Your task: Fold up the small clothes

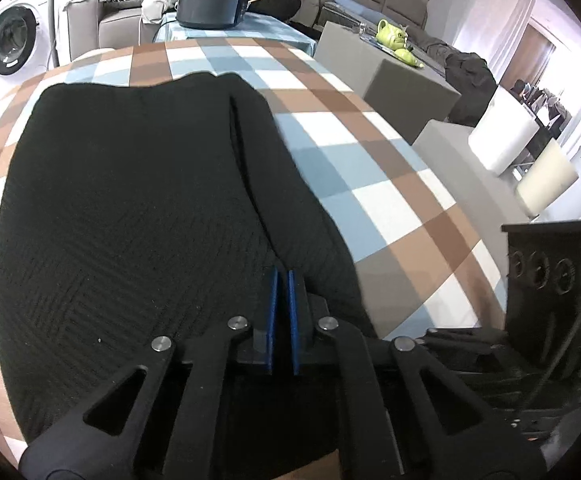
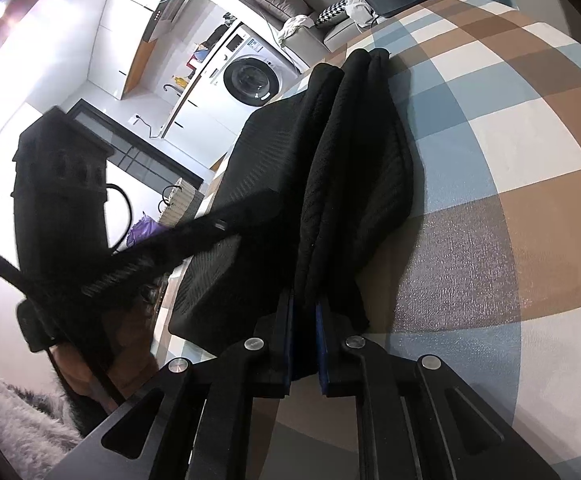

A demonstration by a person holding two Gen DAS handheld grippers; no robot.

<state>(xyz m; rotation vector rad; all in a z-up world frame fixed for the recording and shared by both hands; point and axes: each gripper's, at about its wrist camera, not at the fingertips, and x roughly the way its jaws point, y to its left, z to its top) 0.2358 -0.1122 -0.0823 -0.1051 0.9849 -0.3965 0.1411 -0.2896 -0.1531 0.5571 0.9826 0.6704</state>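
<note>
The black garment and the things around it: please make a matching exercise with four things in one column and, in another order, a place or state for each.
Things:
1. black garment
2. washing machine
3. dark pot
4. green teapot

Places or states:
A. on the grey block
B. on the light blue cloth behind the checked cloth
C. at the far left, door closed
D. on the checked cloth, pinched by both grippers

Pairs: 1-D, 2-C, 3-B, 4-A
</note>
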